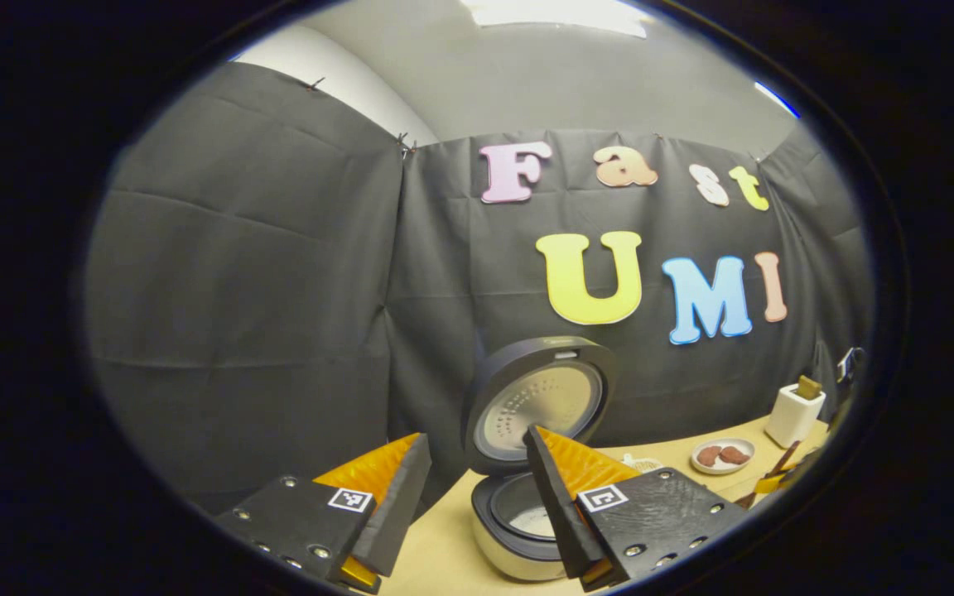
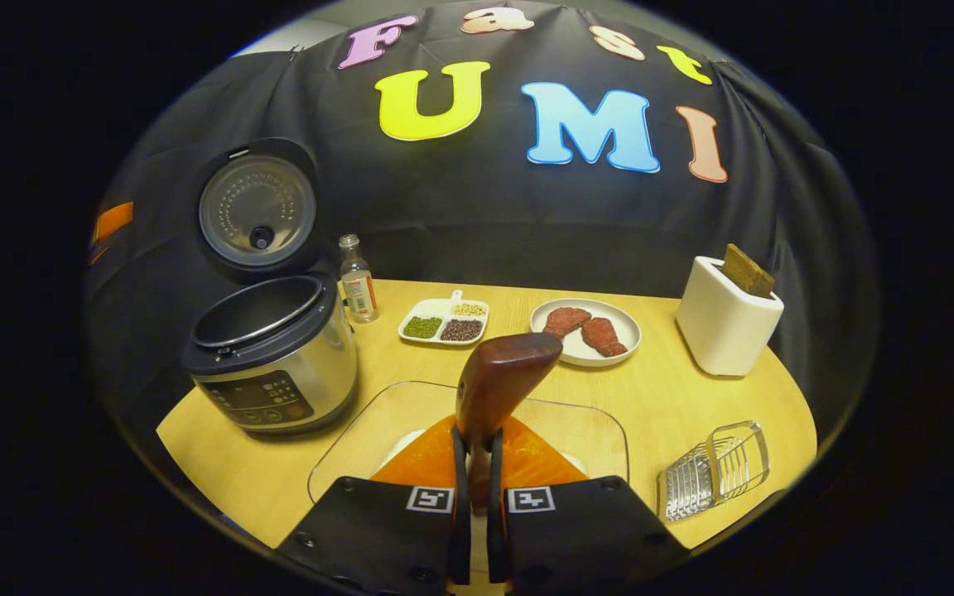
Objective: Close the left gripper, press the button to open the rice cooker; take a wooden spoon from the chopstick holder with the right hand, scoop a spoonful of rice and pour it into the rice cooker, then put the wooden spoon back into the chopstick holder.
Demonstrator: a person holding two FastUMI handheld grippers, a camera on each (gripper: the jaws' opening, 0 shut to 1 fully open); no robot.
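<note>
Wooden spoon (image 2: 498, 389): stiff, light, I judge; my right tongs (image 2: 477, 484) pinch its handle low; left tongs (image 1: 469, 488) spread.

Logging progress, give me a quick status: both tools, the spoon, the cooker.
Left tool open, holding nothing. Right tool shut on wooden spoon, above clear container. Rice cooker lid up, pot open. Nothing between spoon and cooker.
</note>
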